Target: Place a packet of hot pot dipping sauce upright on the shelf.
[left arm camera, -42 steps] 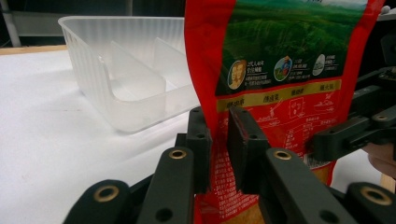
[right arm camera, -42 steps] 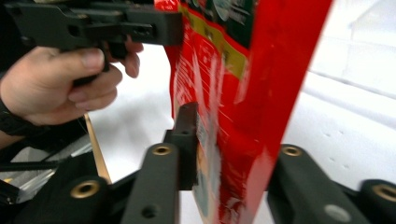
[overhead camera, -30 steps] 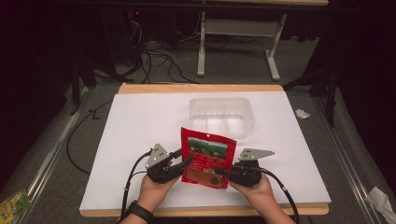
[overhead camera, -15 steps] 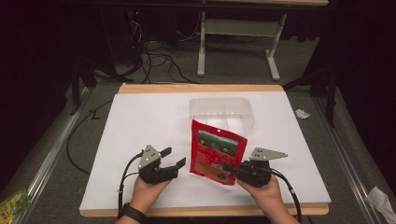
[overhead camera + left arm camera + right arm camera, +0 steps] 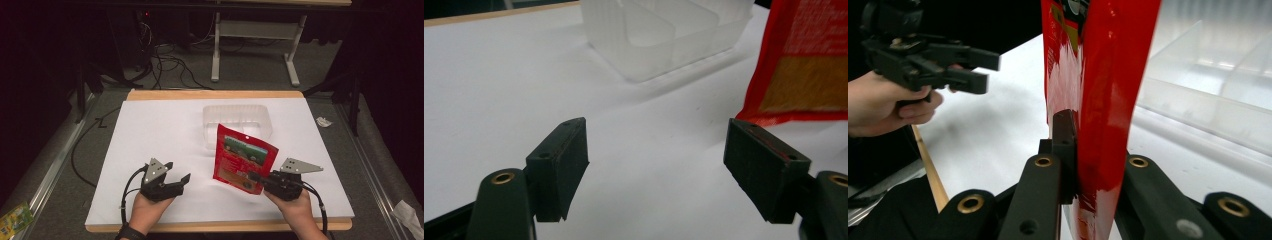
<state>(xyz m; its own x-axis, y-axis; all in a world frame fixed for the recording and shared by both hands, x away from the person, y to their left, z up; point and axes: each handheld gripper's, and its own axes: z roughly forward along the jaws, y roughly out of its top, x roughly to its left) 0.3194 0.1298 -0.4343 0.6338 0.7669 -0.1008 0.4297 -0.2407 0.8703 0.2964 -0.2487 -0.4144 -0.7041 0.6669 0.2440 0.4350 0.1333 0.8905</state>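
Near the clear plastic divided tray [image 5: 237, 120], the glossy red foil pouch [image 5: 243, 157] has been released by the wide-open, empty left gripper [image 5: 175, 181] — now raised solely by the right gripper [image 5: 255, 177], clamped on its lower edge — presumably for traying.

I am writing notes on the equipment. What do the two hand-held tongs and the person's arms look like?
Both tongs, left and right, are black, each with two flat rectangular black pads, brass-coloured rivets at the joints, a grey three-cornered plate on top and a black cable trailing back. The left wrist wears a dark band; no sleeves are visible.
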